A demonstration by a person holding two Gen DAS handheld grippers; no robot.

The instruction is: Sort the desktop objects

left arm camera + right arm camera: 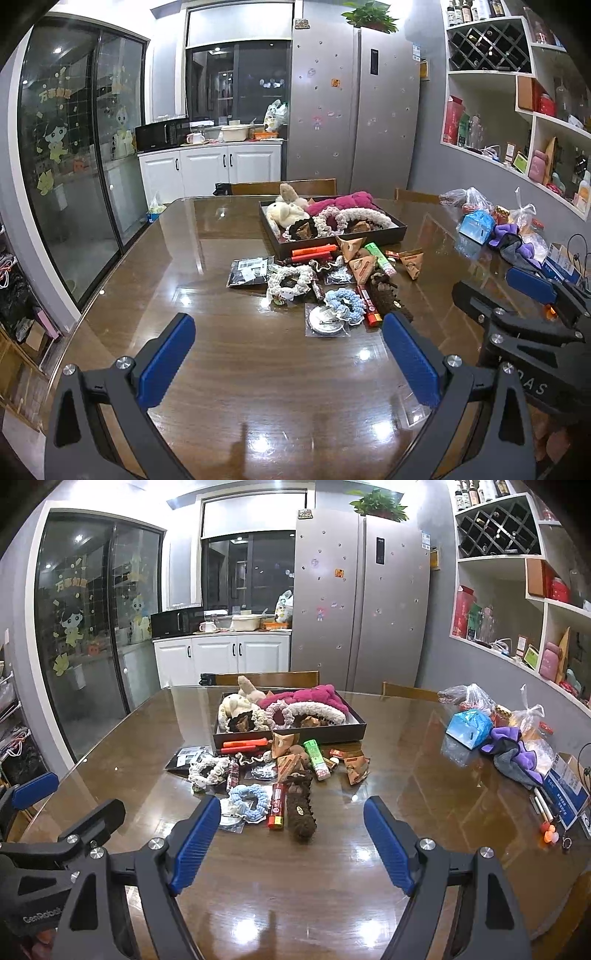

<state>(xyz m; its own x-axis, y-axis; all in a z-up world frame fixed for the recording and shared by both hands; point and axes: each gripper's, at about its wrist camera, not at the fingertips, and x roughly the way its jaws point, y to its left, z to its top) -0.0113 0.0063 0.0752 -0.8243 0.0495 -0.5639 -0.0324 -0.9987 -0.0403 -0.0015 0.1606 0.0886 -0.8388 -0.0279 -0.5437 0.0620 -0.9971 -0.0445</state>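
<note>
Clutter sits in a heap at the middle of the glossy brown table (424,760), just in front of a dark rectangular tray (325,732). The tray already holds plush toys, a magenta knitted piece (310,696) and several frilly scrunchies. Loose items in front of it include an orange marker (243,744), a green tube (316,757), brown triangular packets, a white scrunchie (208,770), a light blue scrunchie (249,799), a red stick-shaped packet (277,805) and a brown fuzzy toy (300,808) lying nearest the camera.

Both pairs of tongs hover low over the near part of the table, short of the heap and touching nothing. The left tongs (288,354) are spread wide with bare tabletop between the blue pads (166,360); the light blue scrunchie (341,304) and a round silver badge in a clear sleeve (327,325) lie just beyond them. The right tongs (291,843) are likewise released, the brown toy and the red packet lying just ahead between their tips.

Off to the right lie a blue box (469,727), a purple cloth (513,746) and plastic bags, well apart from the heap.
</note>
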